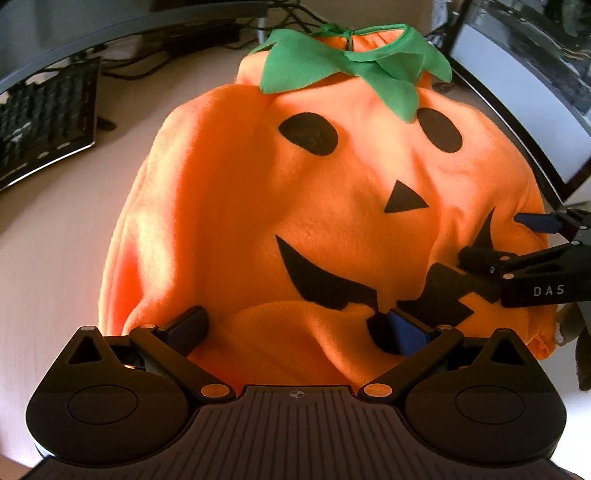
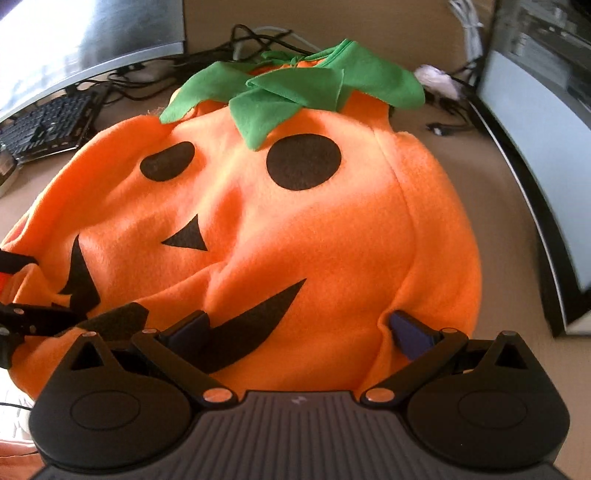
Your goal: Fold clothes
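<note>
An orange fleece pumpkin costume (image 1: 229, 192) with a black cut-out face and a green leaf collar (image 1: 354, 62) lies face up on the desk, collar at the far end. My left gripper (image 1: 295, 328) is open at the near hem, on the left side, and a bulge of fabric rises between its wide-spread fingers. My right gripper (image 2: 299, 328) is open too, at the hem under the mouth's right end, with costume (image 2: 295, 229) fabric between its fingers. In the left wrist view the right gripper (image 1: 495, 236) reaches in from the right. In the right wrist view the left gripper (image 2: 26, 288) shows at the left edge.
A black keyboard (image 1: 44, 125) lies far left under a curved monitor (image 1: 110, 22). A second screen (image 1: 517, 92) stands along the right side, close to the costume. Cables (image 1: 295, 14) tangle behind the collar. Bare desk (image 1: 55, 240) shows left of the costume.
</note>
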A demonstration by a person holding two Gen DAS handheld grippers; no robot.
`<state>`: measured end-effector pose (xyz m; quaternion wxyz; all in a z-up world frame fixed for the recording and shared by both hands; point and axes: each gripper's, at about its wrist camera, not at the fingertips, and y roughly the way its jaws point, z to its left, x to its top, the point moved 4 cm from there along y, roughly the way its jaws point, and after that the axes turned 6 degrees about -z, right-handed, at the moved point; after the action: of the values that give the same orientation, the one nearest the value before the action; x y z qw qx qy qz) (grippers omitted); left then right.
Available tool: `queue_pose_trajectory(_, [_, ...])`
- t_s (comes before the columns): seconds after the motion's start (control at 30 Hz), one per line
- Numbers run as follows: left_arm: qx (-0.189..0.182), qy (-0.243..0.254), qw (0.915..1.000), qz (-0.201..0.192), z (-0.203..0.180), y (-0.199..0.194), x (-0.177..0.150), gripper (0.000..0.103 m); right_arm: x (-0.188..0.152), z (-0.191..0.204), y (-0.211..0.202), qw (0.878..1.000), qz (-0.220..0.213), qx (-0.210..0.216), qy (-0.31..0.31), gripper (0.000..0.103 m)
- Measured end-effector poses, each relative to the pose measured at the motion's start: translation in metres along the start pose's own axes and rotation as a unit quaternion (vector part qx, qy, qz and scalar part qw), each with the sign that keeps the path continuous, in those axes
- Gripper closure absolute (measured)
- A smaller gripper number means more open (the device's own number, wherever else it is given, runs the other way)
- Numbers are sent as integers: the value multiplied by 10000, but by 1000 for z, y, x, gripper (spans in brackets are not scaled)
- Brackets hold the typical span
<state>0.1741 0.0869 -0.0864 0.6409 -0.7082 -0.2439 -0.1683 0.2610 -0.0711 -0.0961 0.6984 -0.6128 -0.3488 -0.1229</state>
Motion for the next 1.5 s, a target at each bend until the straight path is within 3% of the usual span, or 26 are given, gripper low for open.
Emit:
queue_pose_trajectory(0.33, [-295, 154, 9994, 3, 13, 5, 6, 0, -5, 14, 5, 9984, -153, -386, 381, 0])
queue_pose_trajectory(0.47, [-377, 183, 9991, -5, 16, 7, 8, 0, -1, 19, 7, 9980, 35, -433, 450, 0])
queue_pose_trajectory(0.8, [-156, -13, 9998, -105, 7, 8, 11, 0, 10, 25, 12, 9959, 828, -251, 252, 0])
queue_pose_trajectory(0.9, [-200, -79, 9997, -111, 7, 9, 13, 0, 14, 25, 14, 9949, 950, -219, 252, 0])
queue_pose_trajectory(1.0, [-465, -460, 9978, -47, 13, 4, 16, 0, 23, 23, 12, 9950, 958, -146, 251, 0])
queue_pose_trajectory(1.1, [-750, -823, 9935, -247, 16, -6, 31, 0, 43, 19, 0, 9982, 593, -11, 132, 0])
queue_pose_trajectory(1.27, [-393, -1001, 9930, -491, 13, -5, 59, 0, 100, 1, -2, 9995, -306, 31, 13, 0])
queue_pose_trajectory(1.37, [-486, -1250, 9904, -346, 15, 7, 62, 0, 126, -14, 12, 9977, -599, 91, 305, 0])
queue_pose_trajectory(1.43, [-755, -1678, 9829, -1, 19, 22, 57, 0, 139, -24, 25, 9960, -737, 115, 490, 0])
queue_pose_trajectory(1.5, [-867, -1930, 9774, 45, 16, 28, 56, 0, 154, -32, 38, 9952, -820, 31, 542, 2])
